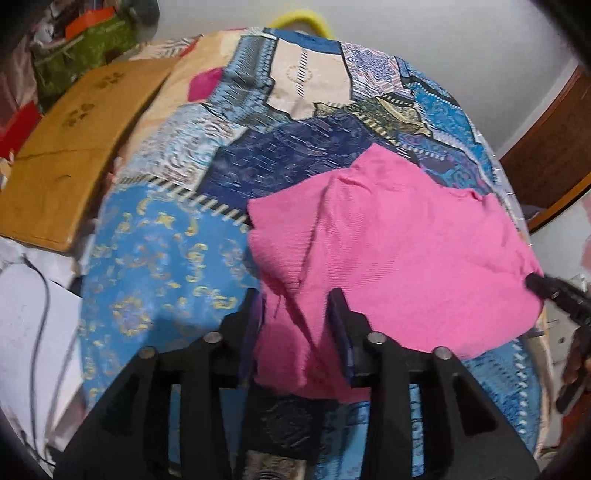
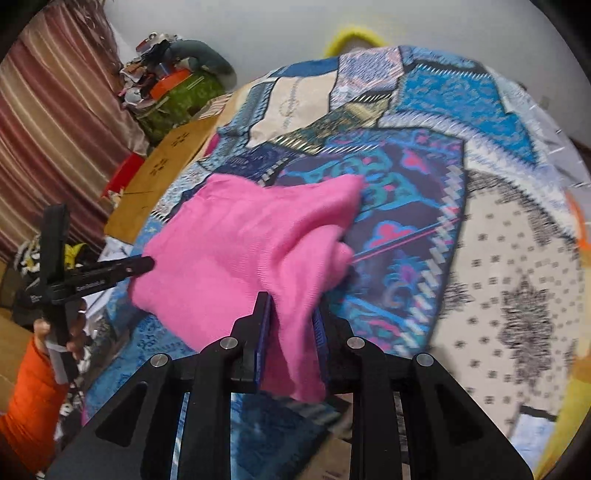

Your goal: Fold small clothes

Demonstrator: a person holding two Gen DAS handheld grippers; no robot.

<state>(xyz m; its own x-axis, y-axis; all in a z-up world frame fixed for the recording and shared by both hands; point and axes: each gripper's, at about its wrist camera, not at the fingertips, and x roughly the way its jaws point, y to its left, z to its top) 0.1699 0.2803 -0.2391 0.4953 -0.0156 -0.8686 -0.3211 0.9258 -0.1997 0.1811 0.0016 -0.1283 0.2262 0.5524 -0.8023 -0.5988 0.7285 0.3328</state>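
You are working a pink cloth (image 1: 399,251) over a patchwork spread (image 1: 177,258) that is covering the work surface. The cloth is lying mostly flat on the near right part of the spread in the left wrist view, with its near edges lifted into both tools. Your left gripper (image 1: 297,314) is standing with its jaws partly apart; a fold of the cloth is hanging between them, and the pads are not visibly pressing on it. Your right gripper (image 2: 291,314) is holding its jaws narrow, and they are pinching a bunched corner of the cloth, which is draping down between the fingers. In the right wrist view the left tool is reaching the cloth's left edge, carried by a hand (image 2: 59,332) in an orange sleeve (image 2: 29,398). A brown board (image 1: 74,147) is lying at the far left beside the spread, a yellow loop (image 1: 303,20) is showing at the far edge, and a striped curtain (image 2: 55,110) is hanging at the far left. Both views are blurred.
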